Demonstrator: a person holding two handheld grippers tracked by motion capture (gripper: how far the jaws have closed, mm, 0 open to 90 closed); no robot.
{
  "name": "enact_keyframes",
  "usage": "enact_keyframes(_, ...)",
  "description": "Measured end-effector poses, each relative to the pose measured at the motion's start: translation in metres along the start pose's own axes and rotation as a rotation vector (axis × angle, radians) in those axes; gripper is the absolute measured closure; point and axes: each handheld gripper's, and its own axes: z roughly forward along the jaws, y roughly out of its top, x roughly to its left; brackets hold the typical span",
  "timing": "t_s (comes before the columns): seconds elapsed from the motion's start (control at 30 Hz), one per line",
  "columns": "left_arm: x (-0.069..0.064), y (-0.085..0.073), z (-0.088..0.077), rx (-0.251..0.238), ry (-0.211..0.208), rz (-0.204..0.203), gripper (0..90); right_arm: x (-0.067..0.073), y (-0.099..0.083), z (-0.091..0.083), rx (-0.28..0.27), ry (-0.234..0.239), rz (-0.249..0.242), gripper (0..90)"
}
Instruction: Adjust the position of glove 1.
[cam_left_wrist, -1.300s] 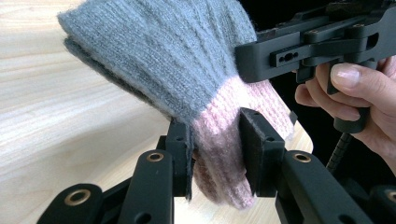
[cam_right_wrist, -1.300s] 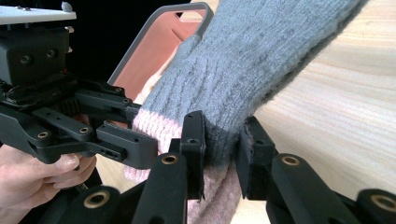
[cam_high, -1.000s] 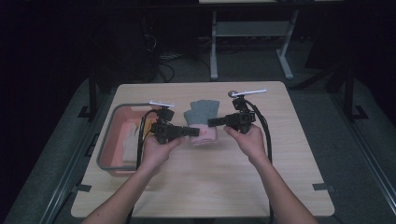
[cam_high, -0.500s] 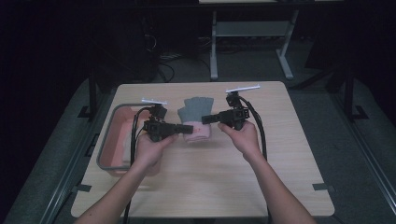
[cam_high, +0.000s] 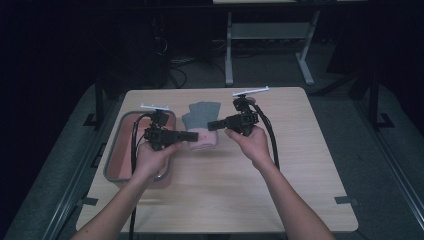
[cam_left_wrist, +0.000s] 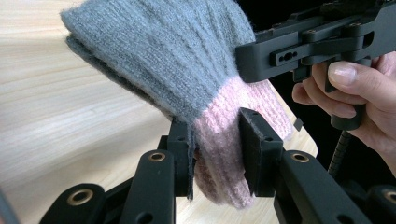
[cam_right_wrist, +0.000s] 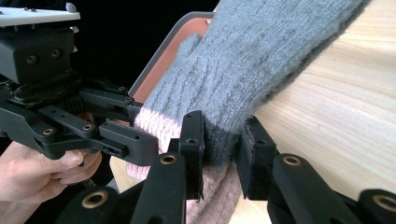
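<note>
A knit glove (cam_high: 202, 118), grey with a pink cuff (cam_high: 205, 141), is held between both grippers just over the wooden table (cam_high: 280, 170). My left gripper (cam_high: 192, 136) comes in from the left and is shut on the pink cuff (cam_left_wrist: 219, 140). From the right, my right gripper (cam_high: 212, 125) is shut on the glove where grey meets pink (cam_right_wrist: 219, 149). The grey fingers (cam_left_wrist: 159, 56) point away from the person. In the left gripper view the right gripper's jaw bar (cam_left_wrist: 317, 42) crosses above the cuff.
A shallow pink tray with a grey rim (cam_high: 116, 150) sits at the table's left edge, under the left hand. A metal stand (cam_high: 270, 45) is on the dark floor beyond the table. Cables trail from both grippers toward the person.
Both hands have carried the glove a little to the left, toward the tray, and slightly up. Both grips have stayed on it.
</note>
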Motion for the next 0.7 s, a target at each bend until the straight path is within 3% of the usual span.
enact_keyframes(0.7, 0.018, -0.003, -0.031, -0.019, 0.030, -0.014, 68.2, 0.016, 0.015, 0.031, 0.028, 0.032, -0.026, 73.3)
